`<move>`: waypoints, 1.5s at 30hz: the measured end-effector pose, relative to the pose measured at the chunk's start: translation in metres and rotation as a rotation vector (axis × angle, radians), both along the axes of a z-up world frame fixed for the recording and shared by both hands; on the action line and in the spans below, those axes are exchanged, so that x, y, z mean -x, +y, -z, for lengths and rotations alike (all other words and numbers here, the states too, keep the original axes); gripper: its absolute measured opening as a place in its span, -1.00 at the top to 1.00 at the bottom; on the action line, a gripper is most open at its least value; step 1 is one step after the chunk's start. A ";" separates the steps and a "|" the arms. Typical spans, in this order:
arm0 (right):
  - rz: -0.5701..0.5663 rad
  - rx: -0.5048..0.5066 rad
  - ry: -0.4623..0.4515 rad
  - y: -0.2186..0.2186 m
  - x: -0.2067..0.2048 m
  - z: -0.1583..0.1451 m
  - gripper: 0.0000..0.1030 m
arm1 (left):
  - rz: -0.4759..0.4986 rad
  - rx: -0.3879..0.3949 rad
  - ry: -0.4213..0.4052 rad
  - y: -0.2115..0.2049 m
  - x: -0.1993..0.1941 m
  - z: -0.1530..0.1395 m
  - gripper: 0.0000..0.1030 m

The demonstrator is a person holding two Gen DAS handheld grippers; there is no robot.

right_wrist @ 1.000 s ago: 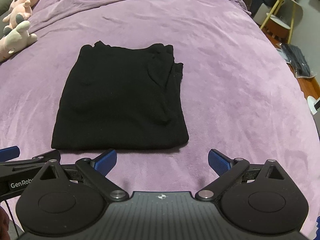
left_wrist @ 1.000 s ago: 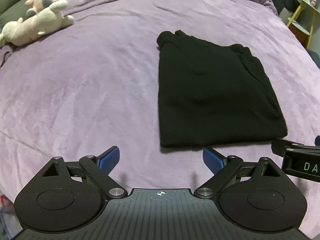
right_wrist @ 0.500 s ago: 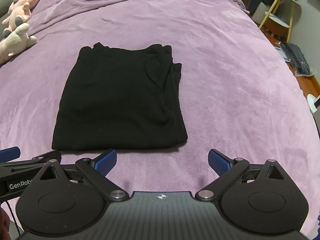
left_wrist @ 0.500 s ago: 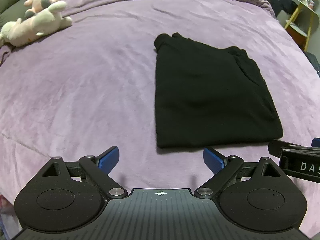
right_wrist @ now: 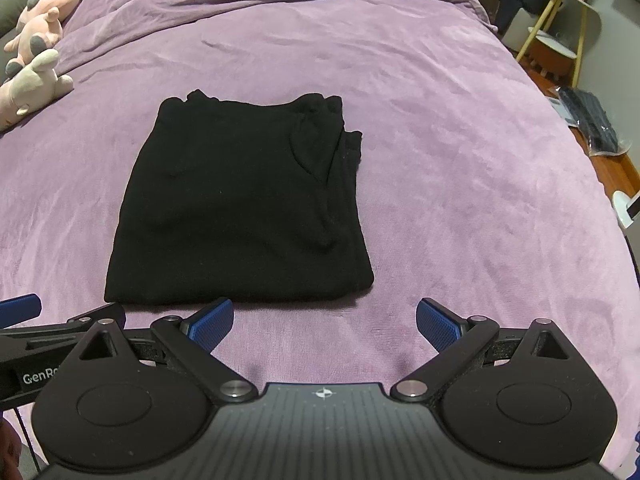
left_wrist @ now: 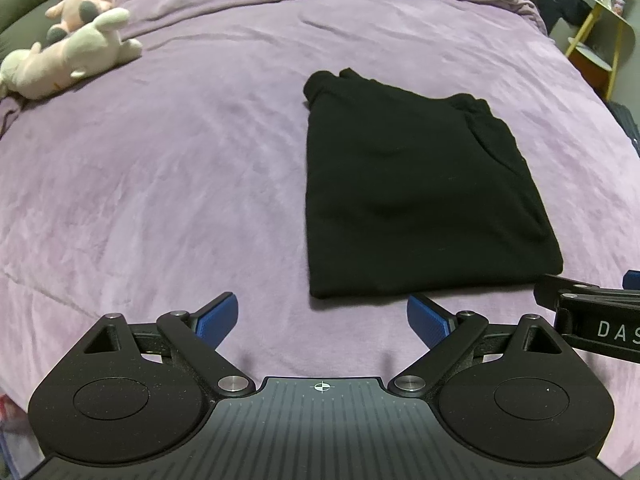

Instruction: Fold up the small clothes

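A folded black garment point(right_wrist: 240, 208) lies flat on the purple bed point(right_wrist: 460, 152); left gripper point(left_wrist: 322, 316) and right gripper point(right_wrist: 325, 320) hover near its front edge, jaws wide apart, empty.

In the left wrist view the right tool point(left_wrist: 630, 280) is cut off by the frame's right edge, its lettering ending at "DAS". In the right wrist view the left tool point(right_wrist: 20, 306) runs off the left edge, its label stopping at "GenRo". Left of the black garment point(right_wrist: 236, 208), the plush toys point(right_wrist: 32, 76) are clipped by that same edge. The black garment's under-layers are hidden.
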State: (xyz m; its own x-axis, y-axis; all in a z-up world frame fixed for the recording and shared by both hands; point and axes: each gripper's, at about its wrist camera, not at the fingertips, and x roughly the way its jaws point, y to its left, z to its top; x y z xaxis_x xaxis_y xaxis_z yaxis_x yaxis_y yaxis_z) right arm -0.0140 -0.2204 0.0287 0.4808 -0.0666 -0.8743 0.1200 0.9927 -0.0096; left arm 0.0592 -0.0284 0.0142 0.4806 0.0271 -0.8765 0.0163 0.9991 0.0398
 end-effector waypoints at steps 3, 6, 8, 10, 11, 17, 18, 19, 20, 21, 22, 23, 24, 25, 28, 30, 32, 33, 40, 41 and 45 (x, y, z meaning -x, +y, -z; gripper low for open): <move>-0.002 0.001 -0.002 0.001 0.001 0.000 -0.90 | 0.001 -0.001 0.000 -0.001 0.000 0.000 -0.86; -0.001 0.001 -0.003 0.001 0.001 0.000 -0.90 | 0.001 0.003 0.001 0.000 0.000 0.000 -0.86; -0.001 0.001 -0.004 0.001 0.001 0.000 -0.90 | 0.001 0.006 0.003 0.000 0.000 0.000 -0.86; -0.002 0.001 -0.005 0.001 0.001 0.000 -0.90 | 0.001 0.006 0.003 0.000 0.000 -0.001 -0.86; -0.002 0.001 -0.006 0.001 0.001 -0.001 -0.90 | 0.001 0.006 0.002 0.000 0.000 -0.001 -0.86; -0.003 0.001 -0.011 0.002 0.002 -0.002 -0.90 | 0.005 0.008 0.000 -0.001 0.002 -0.002 -0.86; -0.004 0.001 -0.011 0.002 0.001 -0.002 -0.90 | 0.005 0.007 0.000 -0.001 0.002 -0.002 -0.86; -0.004 0.001 -0.012 0.002 0.002 -0.002 -0.90 | 0.006 0.007 -0.001 -0.001 0.002 -0.002 -0.86; -0.004 0.001 -0.013 0.002 0.002 -0.003 -0.90 | 0.007 0.008 -0.002 -0.001 0.002 -0.003 -0.86; -0.004 0.002 -0.014 0.003 0.002 -0.003 -0.90 | 0.008 0.008 -0.002 -0.001 0.002 -0.003 -0.86; -0.004 0.002 -0.015 0.003 0.002 -0.003 -0.90 | 0.007 0.008 -0.002 -0.001 0.003 -0.003 -0.86; -0.005 0.002 -0.016 0.003 0.002 -0.004 -0.90 | 0.007 0.008 -0.003 -0.001 0.002 -0.003 -0.86; -0.004 0.002 -0.016 0.002 0.002 -0.004 -0.90 | 0.007 0.008 -0.003 -0.001 0.003 -0.003 -0.86; -0.004 0.003 -0.017 0.002 0.002 -0.004 -0.90 | 0.007 0.009 -0.003 -0.001 0.003 -0.003 -0.86; -0.003 0.002 -0.020 0.002 0.003 -0.004 -0.90 | 0.009 0.011 -0.003 -0.002 0.003 -0.004 -0.86; -0.003 -0.002 -0.023 0.002 0.003 -0.004 -0.90 | 0.009 0.010 -0.004 -0.002 0.003 -0.004 -0.86; -0.003 -0.004 -0.025 0.002 0.004 -0.004 -0.90 | 0.008 0.010 -0.004 -0.002 0.003 -0.004 -0.86; -0.003 -0.005 -0.026 0.001 0.004 -0.005 -0.90 | 0.008 0.010 -0.004 -0.002 0.003 -0.004 -0.86; -0.002 -0.005 -0.028 0.002 0.005 -0.005 -0.90 | 0.010 0.008 -0.004 -0.003 0.003 -0.006 -0.86; -0.001 -0.005 -0.028 0.001 0.005 -0.005 -0.90 | 0.009 0.008 -0.004 -0.003 0.003 -0.006 -0.86; -0.002 -0.008 -0.032 0.001 0.005 -0.006 -0.90 | 0.010 0.006 -0.006 -0.002 0.003 -0.006 -0.86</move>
